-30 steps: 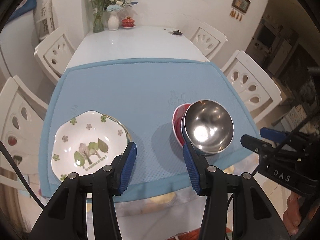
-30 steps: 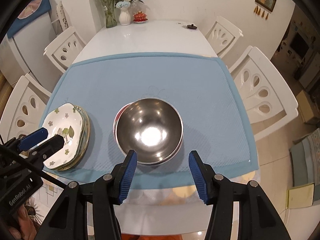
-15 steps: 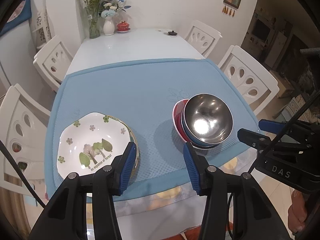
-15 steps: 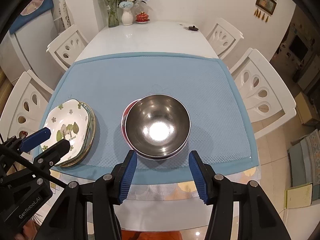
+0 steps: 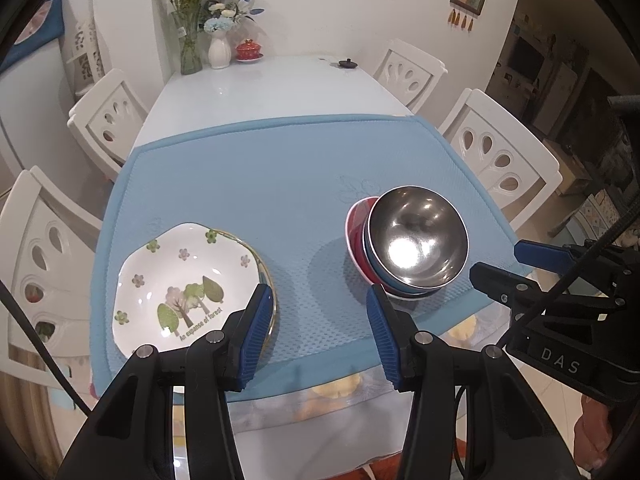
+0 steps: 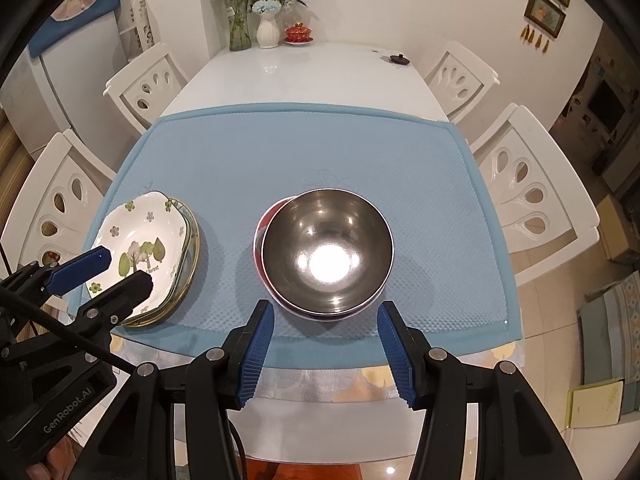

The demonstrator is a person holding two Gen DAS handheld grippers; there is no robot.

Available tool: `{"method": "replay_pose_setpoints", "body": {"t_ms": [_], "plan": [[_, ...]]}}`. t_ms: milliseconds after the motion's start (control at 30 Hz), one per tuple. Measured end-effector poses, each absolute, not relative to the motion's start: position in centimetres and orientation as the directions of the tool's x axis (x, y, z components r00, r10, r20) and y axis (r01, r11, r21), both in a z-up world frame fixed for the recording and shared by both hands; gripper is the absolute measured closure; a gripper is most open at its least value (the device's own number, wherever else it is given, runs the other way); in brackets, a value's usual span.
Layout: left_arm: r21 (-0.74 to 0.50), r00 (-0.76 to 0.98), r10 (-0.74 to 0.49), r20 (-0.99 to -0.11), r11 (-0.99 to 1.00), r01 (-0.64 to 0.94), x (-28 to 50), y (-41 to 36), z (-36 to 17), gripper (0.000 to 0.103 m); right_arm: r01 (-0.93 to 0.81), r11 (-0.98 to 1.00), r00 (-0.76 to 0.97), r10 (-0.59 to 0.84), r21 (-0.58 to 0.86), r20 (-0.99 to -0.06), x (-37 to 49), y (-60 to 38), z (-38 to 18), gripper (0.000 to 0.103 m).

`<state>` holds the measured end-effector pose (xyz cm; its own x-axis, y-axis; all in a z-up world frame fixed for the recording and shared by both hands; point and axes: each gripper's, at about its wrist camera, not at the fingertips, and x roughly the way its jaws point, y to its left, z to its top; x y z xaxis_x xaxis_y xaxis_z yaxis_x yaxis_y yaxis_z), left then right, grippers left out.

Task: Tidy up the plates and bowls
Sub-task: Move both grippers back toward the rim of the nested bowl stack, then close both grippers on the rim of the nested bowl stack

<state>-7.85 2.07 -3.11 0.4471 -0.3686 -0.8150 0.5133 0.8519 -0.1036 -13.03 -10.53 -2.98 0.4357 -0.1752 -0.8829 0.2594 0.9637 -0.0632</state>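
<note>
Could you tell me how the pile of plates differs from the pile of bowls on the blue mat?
The plates are shallow, wavy-edged and white with printed trees and flowers; the bowls are deep and round, topped by a plain shiny steel one. The plates lie on the mat's left side, the bowls near its middle. Gold-rimmed plates sit under the top plate; red and blue bowls sit under the steel one. Both are nested stacks near the mat's front edge, untouched.

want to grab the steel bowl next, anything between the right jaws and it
Nothing visible. The right gripper is open and empty, lined up just short of the steel bowl, with only bare blue mat between them. The plates and left gripper sit off to the side.
</note>
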Motion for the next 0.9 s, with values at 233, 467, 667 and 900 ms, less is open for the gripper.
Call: {"method": "replay_pose_setpoints", "body": {"t_ms": [233,467,667,900], "plan": [[-0.085,0.445,-0.343,-0.827,0.859,0.505,-7.4,0.1,-3.4,0.057,0.261,0.965,0.456,-0.148,-0.027,-0.877,-12.4,-12.9,-3.0,0.051],[-0.347,0.272,-0.481,-0.833,0.839,0.419,-4.0,-1.4,-6.4,0.057,0.279,0.959,0.464,-0.090,0.049,-0.881,-11.8,-17.6,-3.6,0.051],[-0.473,0.171,-0.549,-0.818,0.811,0.345,-2.4,-2.7,-9.5,0.045,0.241,0.957,0.431,0.041,0.158,-0.901,-10.2,-20.2,-6.2,0.051],[-0.414,0.163,-0.477,-0.863,0.856,0.310,-1.6,-4.5,-11.9,0.045,0.264,0.948,0.373,0.068,0.176,-0.925,-8.3,-22.1,-10.1,0.051]]}}
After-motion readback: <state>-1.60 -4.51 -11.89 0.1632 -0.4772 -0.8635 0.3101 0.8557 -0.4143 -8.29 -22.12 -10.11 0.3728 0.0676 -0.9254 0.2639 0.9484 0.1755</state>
